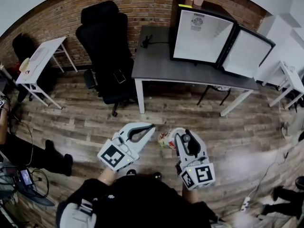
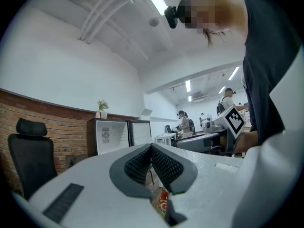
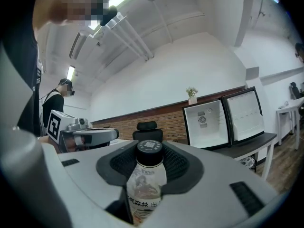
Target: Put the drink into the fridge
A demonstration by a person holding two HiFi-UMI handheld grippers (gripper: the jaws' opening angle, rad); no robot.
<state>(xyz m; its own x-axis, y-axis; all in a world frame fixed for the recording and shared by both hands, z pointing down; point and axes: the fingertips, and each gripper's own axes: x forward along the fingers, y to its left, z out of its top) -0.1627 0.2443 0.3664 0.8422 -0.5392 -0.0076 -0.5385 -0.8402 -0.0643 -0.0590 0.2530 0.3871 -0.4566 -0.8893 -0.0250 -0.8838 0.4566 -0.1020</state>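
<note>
The step in hand looks like the carry. The right gripper [image 3: 149,161] has its jaws closed on the drink [image 3: 145,186], a black-capped bottle held upright by its body with the cap rising between the pads. The left gripper [image 2: 151,149] holds nothing, and its 2 jaws meet at the tips. The fridge [image 1: 202,36] stands on the grey tabletop [image 1: 156,69] with its door [image 1: 247,51] swung wide open and its white interior bare. The drink is well apart from the fridge, out over the wooden floor in front of it. The next move probably calls for closing that gap and raising the bottle to the level of the fridge opening. It would then be set down upright inside, clear of the door, before the jaws let go.
</note>
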